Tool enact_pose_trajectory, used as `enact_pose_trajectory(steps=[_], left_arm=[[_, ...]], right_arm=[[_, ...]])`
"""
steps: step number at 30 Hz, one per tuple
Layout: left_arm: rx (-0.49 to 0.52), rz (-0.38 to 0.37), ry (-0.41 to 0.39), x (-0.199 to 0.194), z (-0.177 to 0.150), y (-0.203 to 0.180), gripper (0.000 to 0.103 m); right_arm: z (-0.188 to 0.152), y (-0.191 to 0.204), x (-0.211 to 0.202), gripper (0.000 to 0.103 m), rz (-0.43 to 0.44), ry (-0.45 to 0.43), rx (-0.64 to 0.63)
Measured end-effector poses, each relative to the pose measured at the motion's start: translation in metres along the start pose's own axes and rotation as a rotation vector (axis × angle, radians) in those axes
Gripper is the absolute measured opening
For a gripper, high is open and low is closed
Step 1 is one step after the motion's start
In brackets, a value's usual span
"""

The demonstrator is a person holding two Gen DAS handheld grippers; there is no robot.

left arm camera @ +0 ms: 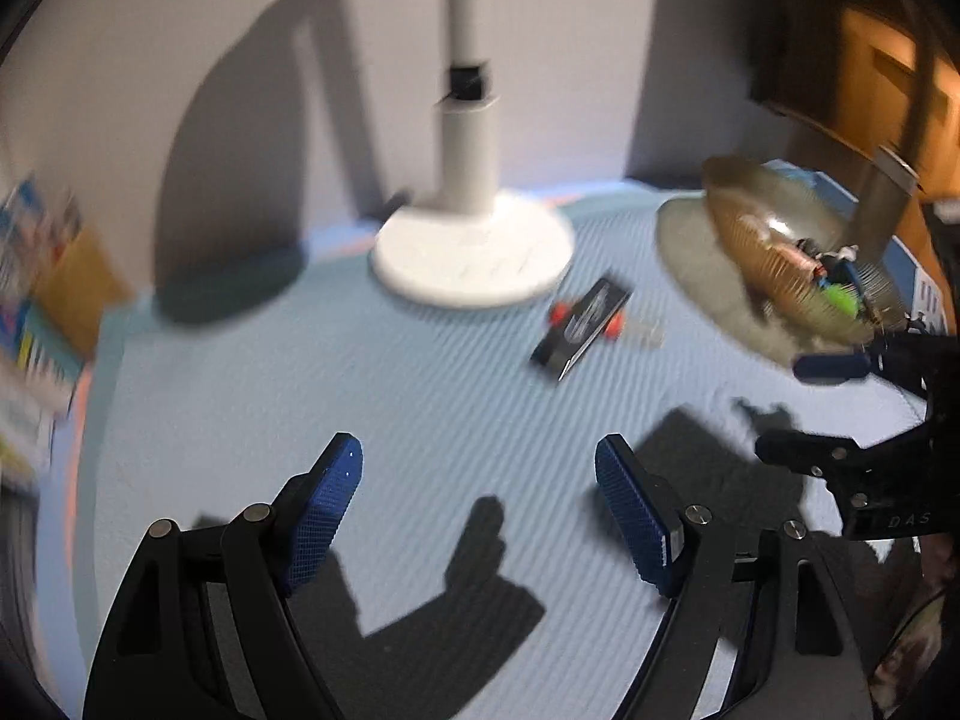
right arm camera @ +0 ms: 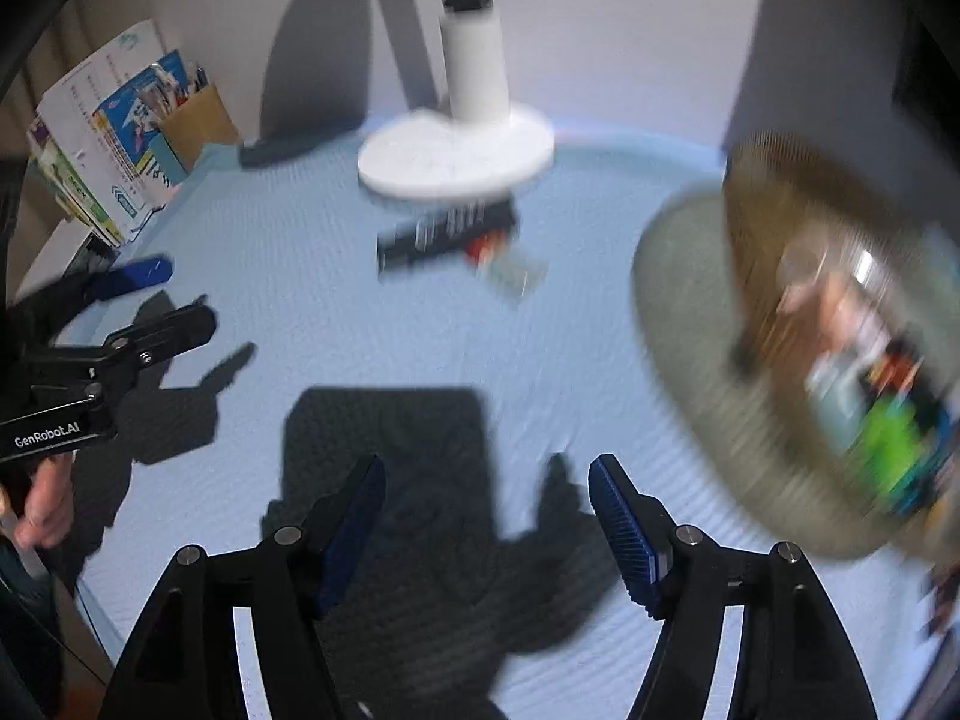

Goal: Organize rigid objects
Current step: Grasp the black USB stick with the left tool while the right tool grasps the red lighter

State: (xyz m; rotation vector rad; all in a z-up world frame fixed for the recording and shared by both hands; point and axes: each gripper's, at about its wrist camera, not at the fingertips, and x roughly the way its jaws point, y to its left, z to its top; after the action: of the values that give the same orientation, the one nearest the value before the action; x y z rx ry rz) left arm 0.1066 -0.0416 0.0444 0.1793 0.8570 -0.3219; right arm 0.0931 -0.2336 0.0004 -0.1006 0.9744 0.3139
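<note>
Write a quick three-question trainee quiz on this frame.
1. True or false: the left gripper holds the black box.
2. What stands just behind the black box? A) a white lamp base B) a kettle C) a stack of plates
3. Where do the small colourful items lie?

Key:
1. False: both the left gripper and the right gripper have open jaws with nothing between them.
2. A, the lamp base.
3. In the round bowl on the blue table.

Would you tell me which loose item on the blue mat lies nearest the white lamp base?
The black box, just before the base; the clear packet lies farther out.
</note>
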Motion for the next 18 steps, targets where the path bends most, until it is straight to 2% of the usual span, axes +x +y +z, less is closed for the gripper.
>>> enact_pose_trajectory(steps=[3,4,5,7,10,13,14,15,16,17,18], left_arm=[[0.059,-0.056,0.035,0.038,0.023,-0.011,0.078],[0.072,-0.063,0.063,0.053,0.026,-0.013,0.076],[0.08,-0.083,0.084,0.066,0.028,-0.016,0.069],[0.089,-0.14,0.116,0.087,0.029,-0.022,0.067],[0.098,-0.16,0.124,0.105,0.031,-0.027,0.067],[0.095,-0.16,0.103,0.112,0.035,-0.026,0.054],[0.101,-0.158,0.099,0.112,0.036,-0.026,0.047],[0.101,-0.162,0.095,0.111,0.037,-0.025,0.034],[0.103,-0.17,0.092,0.108,0.037,-0.023,0.028],[0.102,-0.184,0.092,0.103,0.034,-0.02,0.023],[0.093,-0.197,0.091,0.098,0.032,-0.017,0.023]], right_arm=[[0.024,-0.007,0.009,0.069,-0.027,-0.055,-0.006],[0.028,-0.01,0.016,0.069,-0.016,-0.054,0.004],[0.03,-0.012,0.025,0.068,-0.005,-0.045,0.014],[0.031,-0.015,0.039,0.064,0.015,-0.036,0.017],[0.033,-0.012,0.052,0.061,0.023,-0.05,-0.027],[0.038,-0.013,0.064,0.061,0.035,-0.043,-0.028],[0.038,-0.013,0.067,0.061,0.047,-0.042,-0.022],[0.038,-0.013,0.069,0.061,0.059,-0.044,-0.017],[0.038,-0.013,0.071,0.061,0.07,-0.048,-0.015],[0.039,-0.013,0.073,0.059,0.077,-0.053,-0.015],[0.04,-0.011,0.074,0.059,0.079,-0.06,-0.019]])
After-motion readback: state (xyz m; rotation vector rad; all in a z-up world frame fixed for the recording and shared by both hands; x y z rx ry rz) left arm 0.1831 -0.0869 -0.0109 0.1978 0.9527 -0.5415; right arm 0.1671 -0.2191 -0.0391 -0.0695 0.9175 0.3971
